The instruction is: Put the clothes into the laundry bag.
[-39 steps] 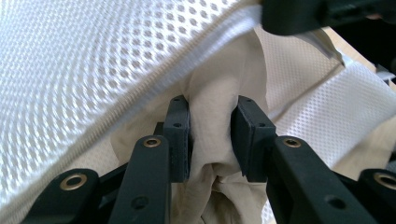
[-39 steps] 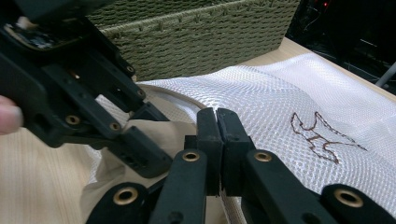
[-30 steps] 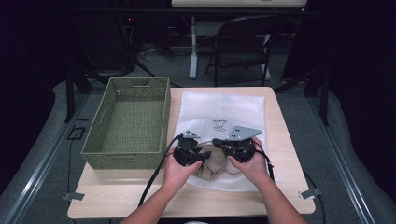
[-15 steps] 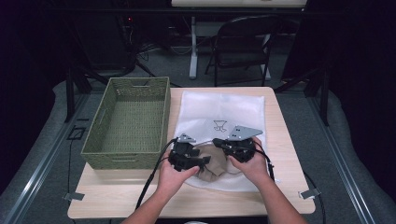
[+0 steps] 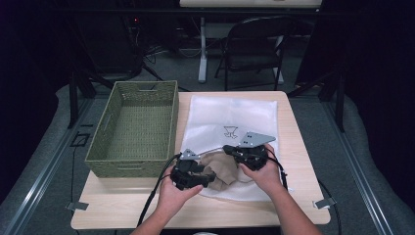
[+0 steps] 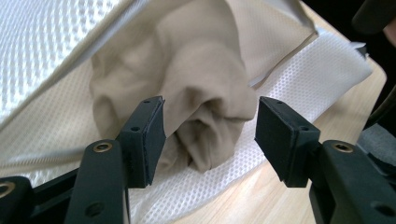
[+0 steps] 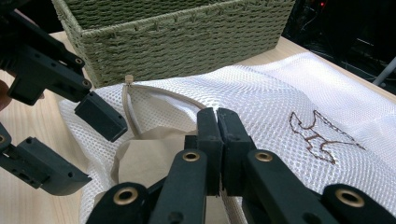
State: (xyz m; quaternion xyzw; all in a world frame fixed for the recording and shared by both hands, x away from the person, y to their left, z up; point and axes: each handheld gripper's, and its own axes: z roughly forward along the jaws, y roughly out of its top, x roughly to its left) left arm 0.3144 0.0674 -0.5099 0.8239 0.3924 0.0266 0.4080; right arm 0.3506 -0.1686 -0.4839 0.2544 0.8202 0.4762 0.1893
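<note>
Two tools meet over a wooden bench (image 5: 298, 147) on grey floor, a dark chair (image 5: 254, 44) beyond. Left stands a green woven basket (image 5: 137, 127); right lies a white mesh bag (image 5: 235, 112). Only up close do the jaws read: the right tool (image 7: 217, 122) is clamped on the bag's mesh, the left tool (image 6: 209, 135) gapes around beige cloth (image 6: 196, 79) at the bag's near mouth, gripping nothing.

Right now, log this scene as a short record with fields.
surface: wooden table
container: green woven basket, to the left of the bag
bag: white mesh laundry bag, lying flat
garment: beige cloth, bunched at the bag's mouth
left tool: open, jaws either side of the cloth
right tool: shut, pinching the bag's upper mesh layer
</note>
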